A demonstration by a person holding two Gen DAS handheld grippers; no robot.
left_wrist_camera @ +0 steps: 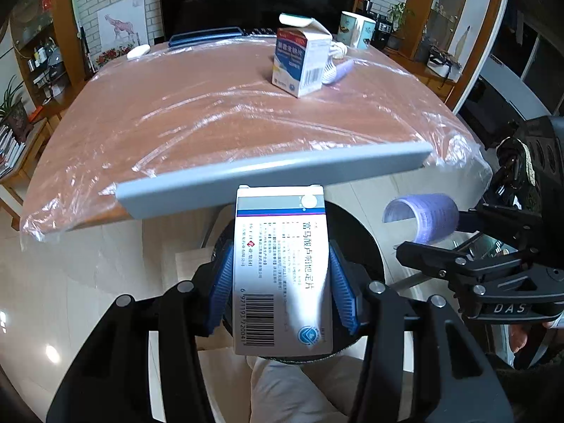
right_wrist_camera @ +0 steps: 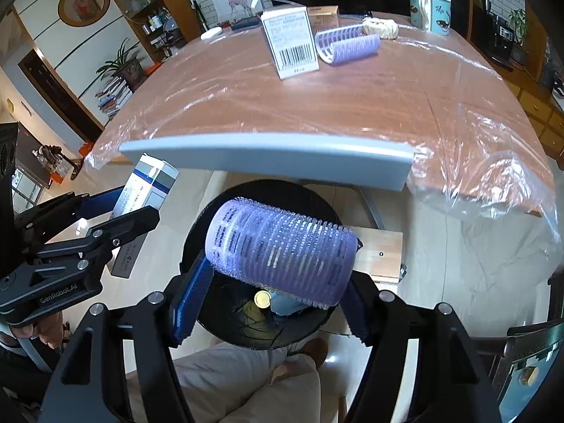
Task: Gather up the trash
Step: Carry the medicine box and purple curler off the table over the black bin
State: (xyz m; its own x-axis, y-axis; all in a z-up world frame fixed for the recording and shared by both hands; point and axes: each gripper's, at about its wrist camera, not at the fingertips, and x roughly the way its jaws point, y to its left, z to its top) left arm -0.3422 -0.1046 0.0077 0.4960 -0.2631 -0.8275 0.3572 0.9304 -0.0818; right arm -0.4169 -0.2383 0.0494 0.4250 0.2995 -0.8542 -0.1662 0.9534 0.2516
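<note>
Left wrist view shows the left gripper point(left_wrist_camera: 282, 282) low in the middle of the frame, its blue pads pinching a white medicine box point(left_wrist_camera: 282, 268) with a barcode. At the right edge of that frame the right gripper point(left_wrist_camera: 454, 229) pinches a purple hair roller point(left_wrist_camera: 423, 218).

Right wrist view shows more. The purple hair roller point(right_wrist_camera: 282, 250) sits in the middle of the frame, squeezed between the blue pads of the right gripper point(right_wrist_camera: 278, 282). Under it is a round black bin point(right_wrist_camera: 229, 317), and down inside the bin you can see a small yellow round thing point(right_wrist_camera: 261, 298) and a bit of pale blue. The left gripper point(right_wrist_camera: 141, 208) shows at the left edge with the medicine box point(right_wrist_camera: 148, 187); both sit a little to the side of the bin.

A wooden table point(left_wrist_camera: 211, 112) with a grey front edge fills the top half of both frames. Crinkly clear plastic covers it. On it, in the upper middle, stands an open box point(left_wrist_camera: 303, 60) just beside another purple roller point(left_wrist_camera: 340, 70). A mug point(right_wrist_camera: 428, 10) stands at the far edge, upper right. Behind are a white brick wall, wooden shelves and green plants. The floor is pale and shiny.
</note>
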